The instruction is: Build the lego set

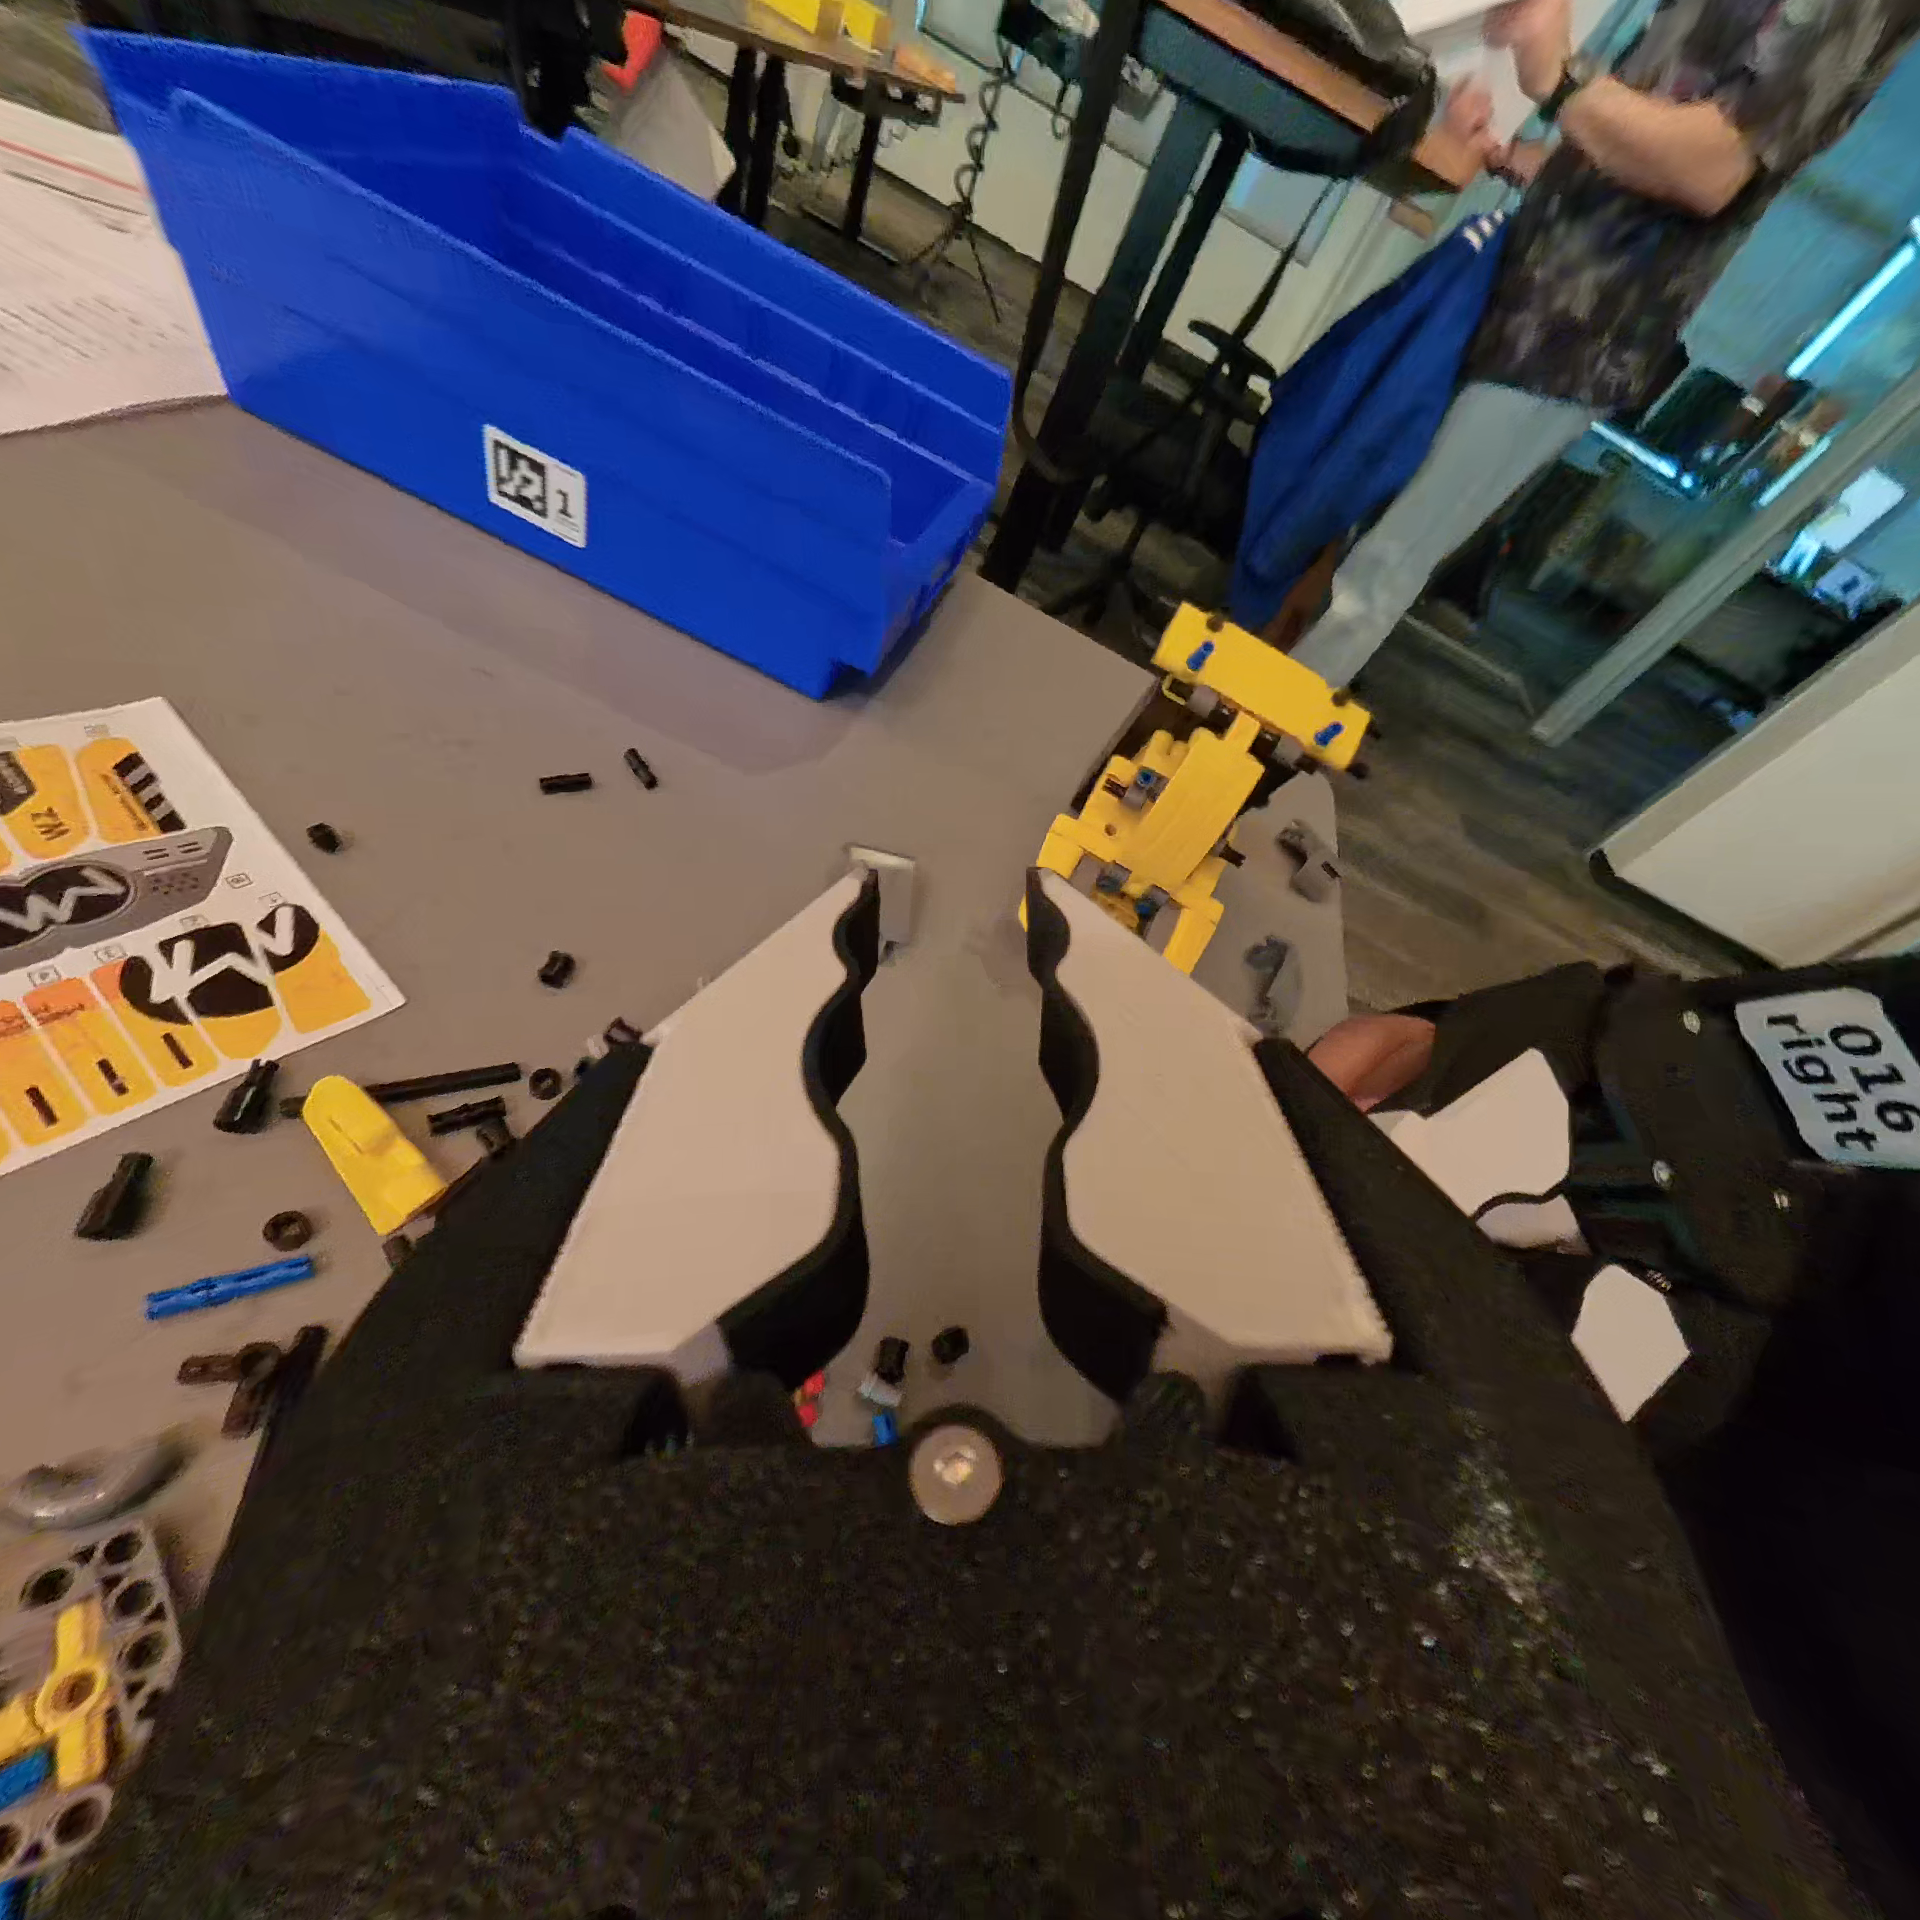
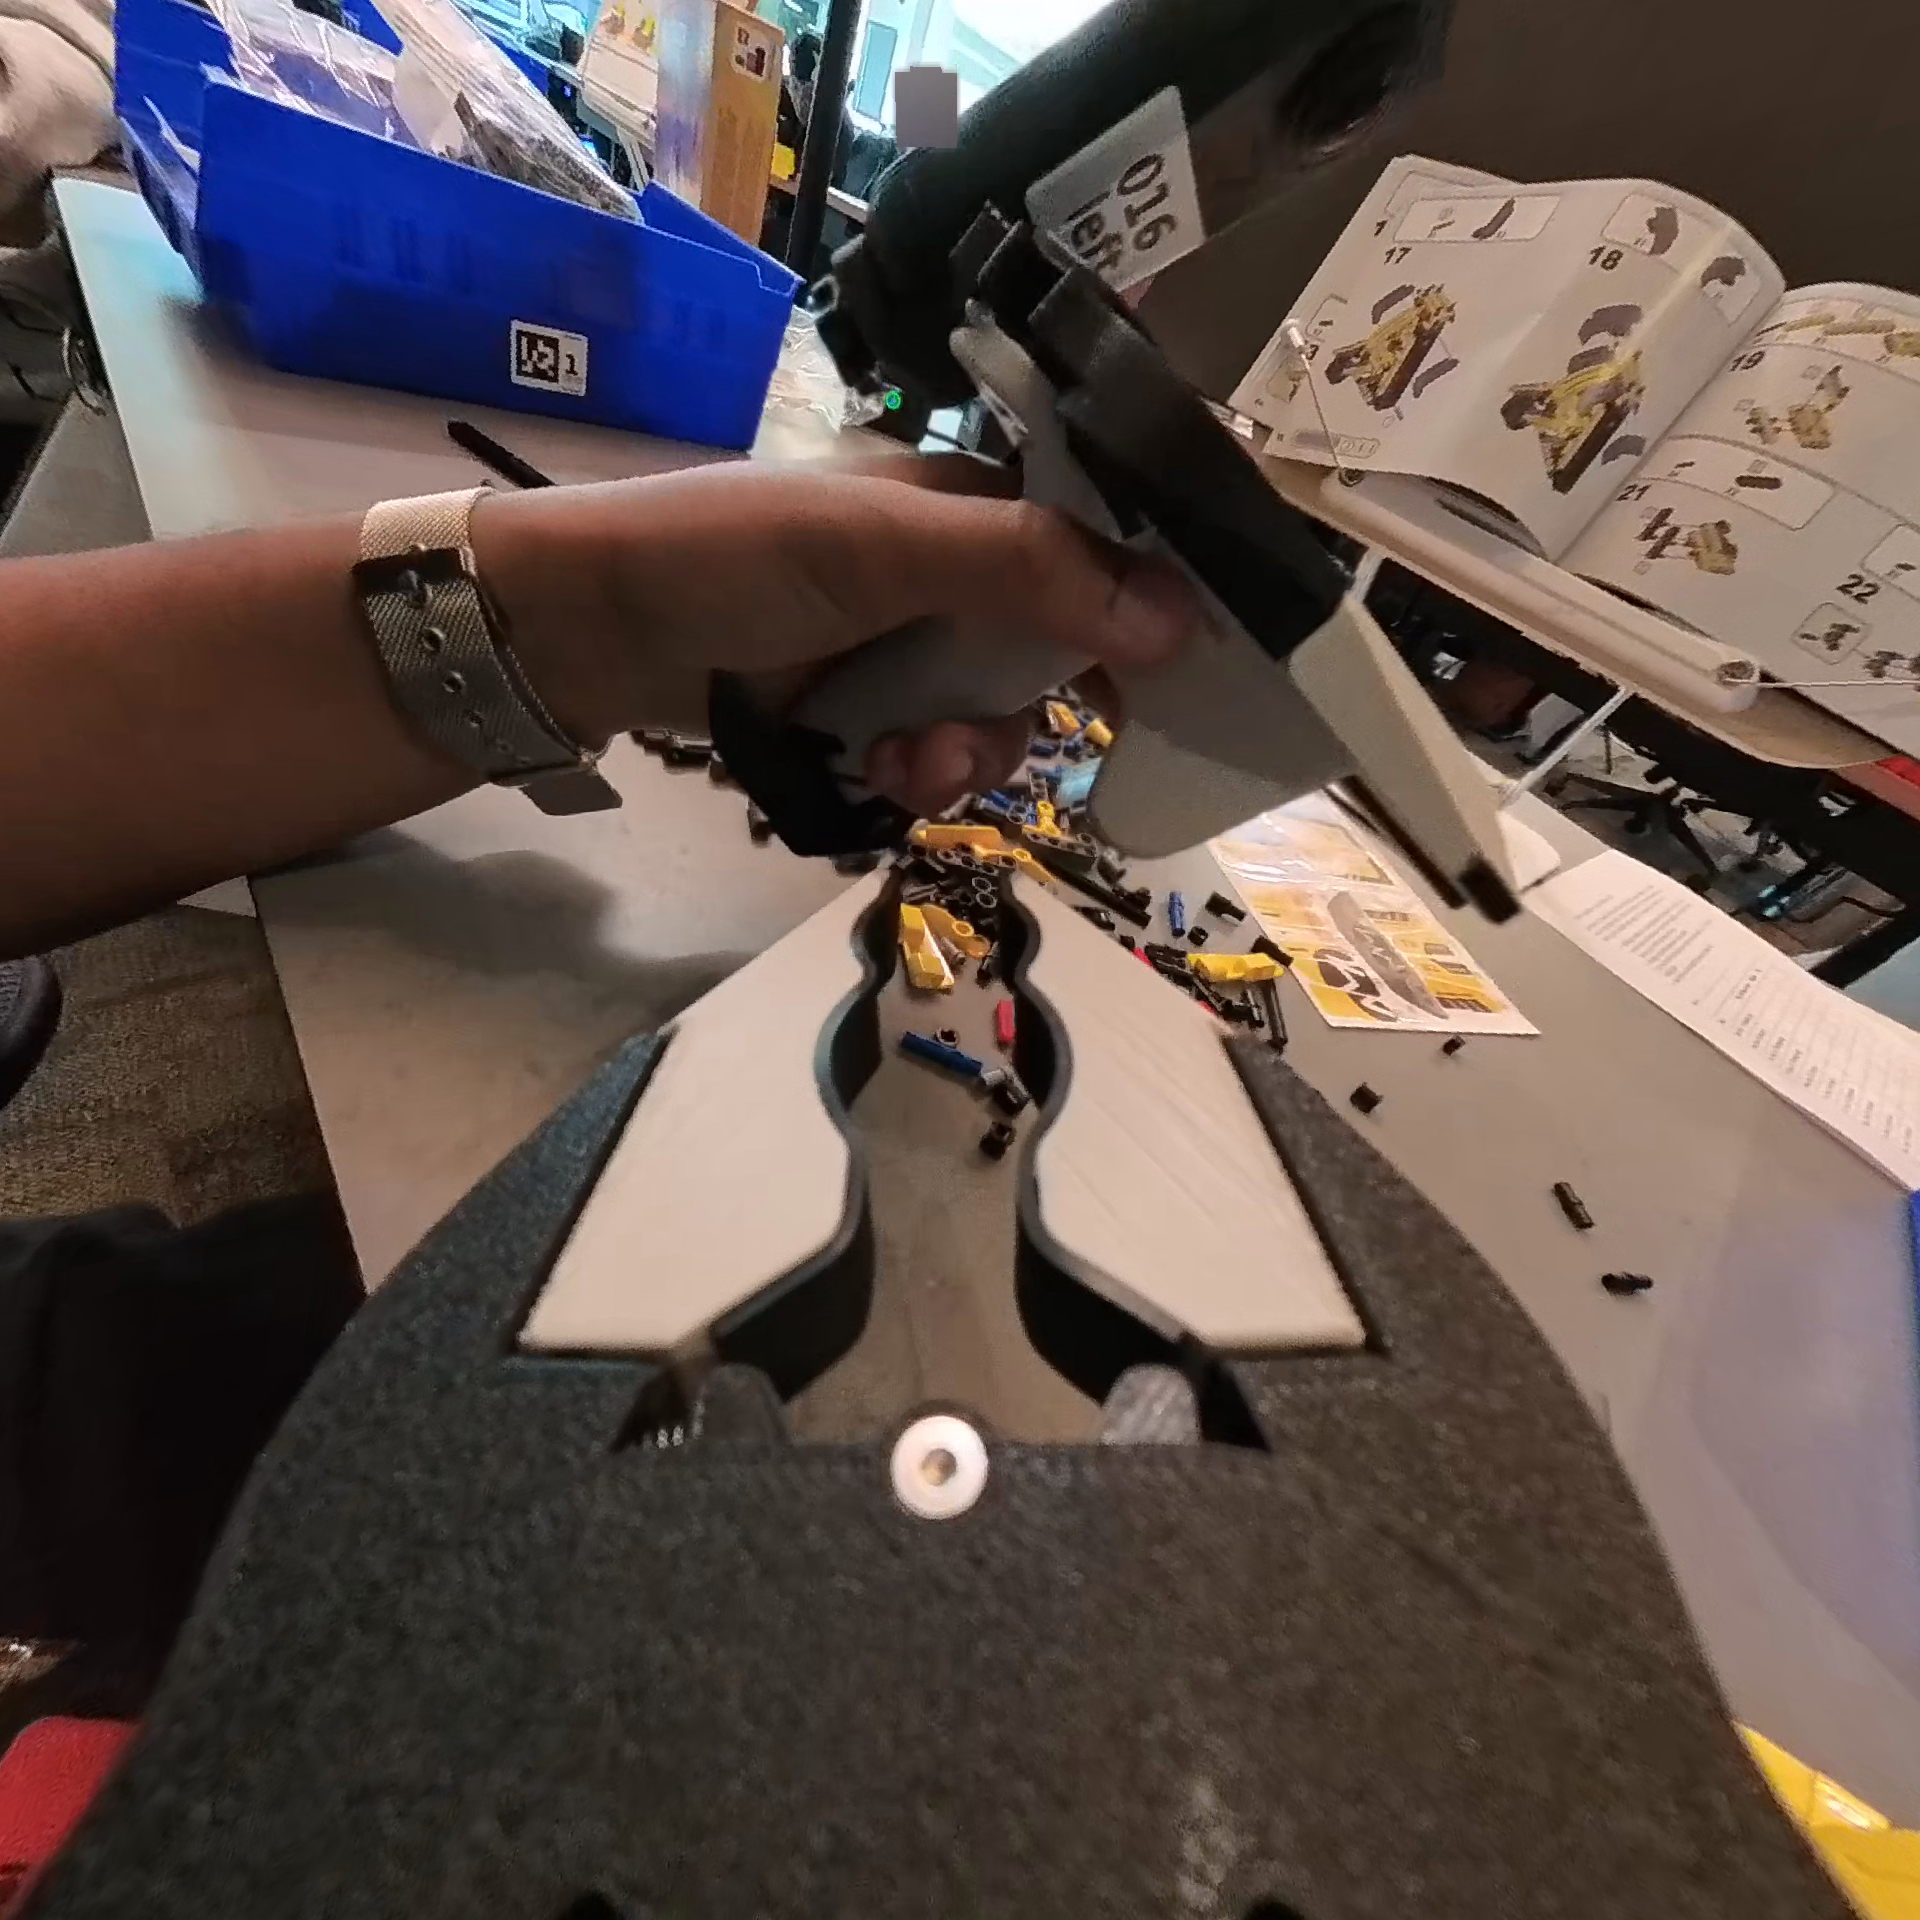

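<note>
My left gripper [image 1: 951,894] is open and empty, low over the grey table [image 1: 520,675]. A small grey piece [image 1: 888,894] lies just past its left fingertip. A yellow brick-built model [image 1: 1195,800] stands just beyond its right fingertip, near the table edge. The right gripper's black body [image 1: 1714,1143] shows at the right. My right gripper [image 2: 951,894] is open and empty, pointing at a pile of yellow, black and blue parts [image 2: 977,883]. A hand [image 2: 779,603] holds the left gripper [image 2: 1481,883] above that pile.
A blue bin [image 1: 571,395] stands at the back; it also shows in the right wrist view [image 2: 468,260]. A sticker sheet [image 1: 156,935] and loose pins lie to the left. An open instruction booklet [image 2: 1558,364] sits on a stand. A person [image 1: 1621,208] stands beyond the table. My right fingertips sit around 10 centimeters from my left ones.
</note>
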The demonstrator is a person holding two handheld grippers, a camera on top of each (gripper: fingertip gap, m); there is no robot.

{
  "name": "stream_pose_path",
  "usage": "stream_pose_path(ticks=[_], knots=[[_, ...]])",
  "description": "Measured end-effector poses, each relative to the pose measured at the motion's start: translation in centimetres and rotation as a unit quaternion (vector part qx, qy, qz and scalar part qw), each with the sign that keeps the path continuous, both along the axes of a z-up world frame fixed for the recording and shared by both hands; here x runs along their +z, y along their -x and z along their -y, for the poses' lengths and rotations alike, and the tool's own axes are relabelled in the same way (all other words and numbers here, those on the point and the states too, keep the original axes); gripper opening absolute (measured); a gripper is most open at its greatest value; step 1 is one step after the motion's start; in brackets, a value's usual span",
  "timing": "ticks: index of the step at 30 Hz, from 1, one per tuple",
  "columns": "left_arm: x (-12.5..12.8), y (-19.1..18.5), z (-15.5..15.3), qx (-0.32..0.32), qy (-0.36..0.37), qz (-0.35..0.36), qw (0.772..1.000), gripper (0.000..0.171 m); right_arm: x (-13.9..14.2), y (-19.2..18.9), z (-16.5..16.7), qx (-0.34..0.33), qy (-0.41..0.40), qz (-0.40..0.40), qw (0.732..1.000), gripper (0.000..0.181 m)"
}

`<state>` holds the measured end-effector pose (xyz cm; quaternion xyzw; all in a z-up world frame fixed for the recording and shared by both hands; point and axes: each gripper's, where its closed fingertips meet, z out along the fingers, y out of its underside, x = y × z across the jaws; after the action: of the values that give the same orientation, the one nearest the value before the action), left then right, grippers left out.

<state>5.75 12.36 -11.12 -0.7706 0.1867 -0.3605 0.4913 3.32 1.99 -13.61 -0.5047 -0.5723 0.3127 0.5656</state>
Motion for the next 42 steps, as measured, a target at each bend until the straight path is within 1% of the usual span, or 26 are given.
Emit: stream_pose_path(ticks=[3, 5, 9, 12, 14, 19, 28, 33, 36, 42], knots=[[-0.1, 1.7, -0.6, 0.037, 0.002, -0.007, 0.999, 0.027, 0.2, -0.1, 0.0, 0.002, 0.003, -0.006, 1.000, 0.018], [0.4, 2.7, -0.8, 0.054, -0.006, 0.000, 0.999, 0.027, 0.3, -0.1, 0.0, 0.002, 0.004, -0.009, 1.000, 0.018], [1.3, 3.7, -0.9, 0.063, -0.004, 0.052, 0.997, 0.027, 0.4, -0.2, 0.0, 0.004, 0.005, -0.014, 1.000, 0.018], [1.8, 3.8, -0.8, 0.054, 0.005, 0.092, 0.994, 0.027, 0.4, -0.2, 0.0, 0.006, 0.007, -0.014, 1.000, 0.018], [1.9, 3.8, -0.7, 0.052, 0.007, 0.103, 0.993, 0.028, 0.4, -0.2, 0.0, 0.006, 0.007, -0.014, 1.000, 0.018], [1.7, 3.5, -0.8, 0.051, 0.010, 0.094, 0.994, 0.028, 0.5, -0.2, 0.0, 0.006, 0.008, -0.017, 1.000, 0.018], [0.8, 2.2, -0.5, 0.025, 0.030, 0.080, 0.996, 0.028, 0.6, -0.3, 0.0, 0.007, 0.012, -0.023, 1.000, 0.017], [0.1, 2.1, -0.6, 0.029, 0.034, 0.056, 0.997, 0.028, 0.6, -0.3, 0.0, 0.007, 0.014, -0.022, 1.000, 0.017], [-0.1, 2.0, -0.6, 0.026, 0.037, 0.054, 0.998, 0.028, 0.6, -0.3, 0.0, 0.007, 0.012, -0.023, 1.000, 0.017], [-0.4, 2.0, -0.7, 0.030, 0.039, 0.044, 0.998, 0.028, 1.5, -0.8, -0.4, -0.014, -0.011, -0.051, 0.999, 0.017]])
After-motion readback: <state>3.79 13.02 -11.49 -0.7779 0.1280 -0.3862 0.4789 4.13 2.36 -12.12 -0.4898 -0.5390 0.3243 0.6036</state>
